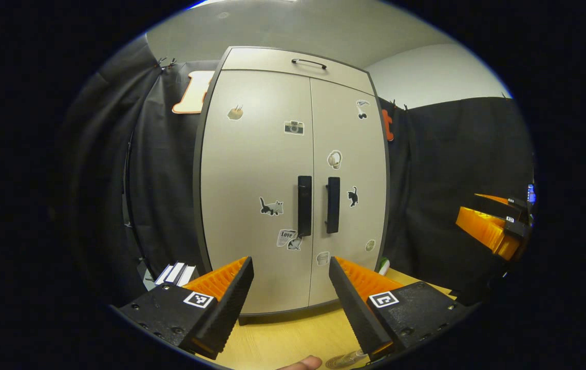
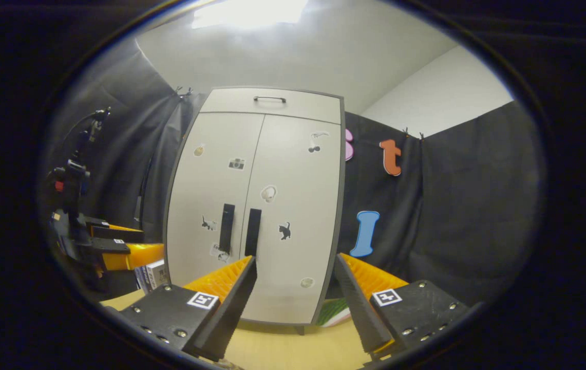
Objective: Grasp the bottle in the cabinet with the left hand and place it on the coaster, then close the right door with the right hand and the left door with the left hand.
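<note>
Black cloth walls close the booth behind a pale wooden tabletop (image 1: 293, 336), and on it stands a tall beige cabinet (image 1: 257, 205) with two doors, both shut, dotted with small stickers. In the left gripper view we see its two black vertical handles (image 1: 304, 205) side by side at the middle seam, and a thin black handle on the top panel. Our left tongs (image 1: 291, 295) sit near us at the bottom, jaws spread wide with nothing between them, well apart from the cabinet front. At the near edge, by the right finger, we make out a clear round thing (image 1: 346, 359) on the tabletop; we cannot tell whether it is the bottle on its coaster. A fingertip (image 1: 303, 364) pokes in beside it. Far right, the right tongs (image 1: 493, 226) hang in the air.

In the right gripper view we face the same closed cabinet from farther right. Our right tongs (image 2: 295, 300) are wide open and hold nothing. The left tongs (image 2: 118, 246) show at the left, near some upright books (image 2: 151, 275).
</note>
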{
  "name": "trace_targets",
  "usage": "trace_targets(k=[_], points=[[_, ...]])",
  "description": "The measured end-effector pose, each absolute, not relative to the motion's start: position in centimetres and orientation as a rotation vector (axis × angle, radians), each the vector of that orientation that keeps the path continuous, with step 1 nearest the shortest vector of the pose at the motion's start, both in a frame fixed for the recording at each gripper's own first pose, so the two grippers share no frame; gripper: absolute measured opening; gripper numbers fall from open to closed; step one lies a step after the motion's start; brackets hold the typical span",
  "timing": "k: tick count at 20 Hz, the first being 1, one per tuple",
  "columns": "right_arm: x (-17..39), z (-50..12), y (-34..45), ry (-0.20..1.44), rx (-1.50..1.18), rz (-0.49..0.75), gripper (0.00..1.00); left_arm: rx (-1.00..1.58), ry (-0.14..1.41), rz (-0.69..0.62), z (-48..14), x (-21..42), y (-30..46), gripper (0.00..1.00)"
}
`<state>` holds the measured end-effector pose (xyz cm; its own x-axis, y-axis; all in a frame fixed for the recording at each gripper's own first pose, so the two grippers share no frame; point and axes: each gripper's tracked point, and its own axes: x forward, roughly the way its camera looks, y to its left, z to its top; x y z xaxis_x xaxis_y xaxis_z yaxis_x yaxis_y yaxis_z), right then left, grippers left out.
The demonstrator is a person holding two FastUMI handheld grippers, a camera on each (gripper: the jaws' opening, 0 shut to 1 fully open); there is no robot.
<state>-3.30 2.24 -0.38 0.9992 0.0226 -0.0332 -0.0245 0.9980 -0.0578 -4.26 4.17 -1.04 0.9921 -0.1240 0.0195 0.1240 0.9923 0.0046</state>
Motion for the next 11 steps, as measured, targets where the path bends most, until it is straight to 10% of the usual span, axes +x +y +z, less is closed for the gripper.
trace_targets(k=[11], points=[[-3.9, 0.9, -3.0, 0.031, -0.019, 0.023, 0.94, -0.005, -0.009, -0.098, -0.1, -4.9, -0.8, 0.94]])
